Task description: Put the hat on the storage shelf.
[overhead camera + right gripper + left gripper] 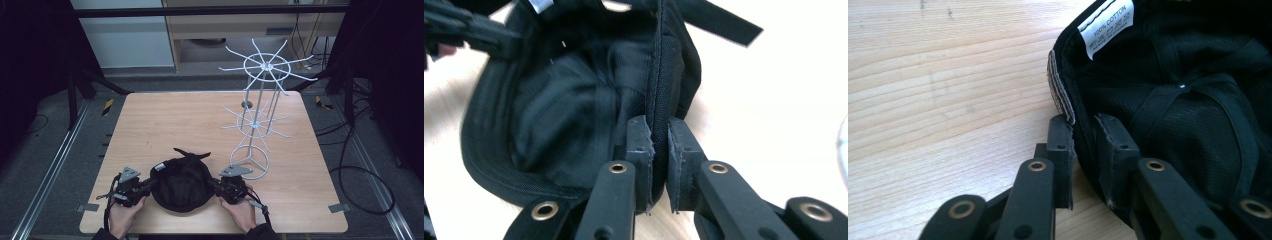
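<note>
Black cap (181, 184), rim clamped by each hand-held gripper (150, 185) (214, 184), lies beside white wire rack (257, 120).

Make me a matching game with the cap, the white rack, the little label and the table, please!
Things:
1. black cap
2. wire rack
3. label
4. table

Clues:
A. white, stands upright on the table's right side
B. pale wood
C. sewn inside the cap, reads "100% COTTON"
D. lies upside down, rim pinched on each side by the left gripper and the right gripper

Pairs: 1-D, 2-A, 3-C, 4-B
</note>
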{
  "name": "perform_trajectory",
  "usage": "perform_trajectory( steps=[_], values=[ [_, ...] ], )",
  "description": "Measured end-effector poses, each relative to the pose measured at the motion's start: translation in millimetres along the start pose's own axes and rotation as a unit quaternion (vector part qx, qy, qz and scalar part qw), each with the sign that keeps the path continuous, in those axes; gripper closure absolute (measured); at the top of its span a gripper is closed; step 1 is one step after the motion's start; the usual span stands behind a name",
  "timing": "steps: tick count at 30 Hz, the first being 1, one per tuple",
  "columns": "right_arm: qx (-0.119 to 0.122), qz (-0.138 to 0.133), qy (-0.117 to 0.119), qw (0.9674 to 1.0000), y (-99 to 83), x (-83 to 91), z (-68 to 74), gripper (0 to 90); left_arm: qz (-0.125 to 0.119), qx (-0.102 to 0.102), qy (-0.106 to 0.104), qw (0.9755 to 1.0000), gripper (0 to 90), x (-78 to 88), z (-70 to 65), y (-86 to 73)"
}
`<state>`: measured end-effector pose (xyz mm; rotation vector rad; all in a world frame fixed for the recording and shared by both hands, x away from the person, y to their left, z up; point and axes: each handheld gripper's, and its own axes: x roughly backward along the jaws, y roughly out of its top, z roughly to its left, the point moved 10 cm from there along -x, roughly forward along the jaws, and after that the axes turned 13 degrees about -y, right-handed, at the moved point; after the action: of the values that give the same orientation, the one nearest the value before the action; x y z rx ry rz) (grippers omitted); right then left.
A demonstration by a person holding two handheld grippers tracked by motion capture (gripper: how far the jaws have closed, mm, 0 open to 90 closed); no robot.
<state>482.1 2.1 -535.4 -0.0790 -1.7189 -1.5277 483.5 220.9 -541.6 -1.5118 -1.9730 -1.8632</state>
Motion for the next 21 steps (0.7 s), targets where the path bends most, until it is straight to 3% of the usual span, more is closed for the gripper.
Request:
perform_trajectory(
  steps=[1,3,7,9,11,17,21],
  values=[
    [0.011,-0.025,-0.005,0.9996,9.0,6.3,-0.3,83.2,0.001,-0.004,-0.002,1.0,78.8,-1.7,-3.3,0.4],
    [0.019,-0.047,-0.009,0.9987,17.3,13.7,0.8,83.4,0.002,-0.008,-0.004,1.0,79.4,-3.8,-6.2,0.8],
    [0.046,-0.085,-0.017,0.9952,31.1,26.5,3.7,83.4,0.003,-0.012,-0.008,0.9999,79.7,-10.5,-11.6,2.2],
    [0.046,-0.094,-0.015,0.9944,33.9,29.2,5.8,83.5,0.005,-0.015,-0.007,0.9999,79.8,-12.8,-12.9,2.9],
    [0.058,-0.117,-0.01,0.9914,40.0,35.6,13.1,83.5,0.003,-0.012,-0.008,0.9999,80.2,-16.2,-14.2,4.4],
    [0.075,-0.141,0.002,0.9871,46.2,43.1,23.9,83.4,-0.004,0.006,-0.019,0.9998,80.7,-22.5,-14.4,7.4],
    [0.079,-0.141,0.01,0.9869,44.5,41.8,27.4,83.3,-0.007,0.006,-0.02,0.9998,80.8,-26.1,-13.4,9.9]
  ],
)
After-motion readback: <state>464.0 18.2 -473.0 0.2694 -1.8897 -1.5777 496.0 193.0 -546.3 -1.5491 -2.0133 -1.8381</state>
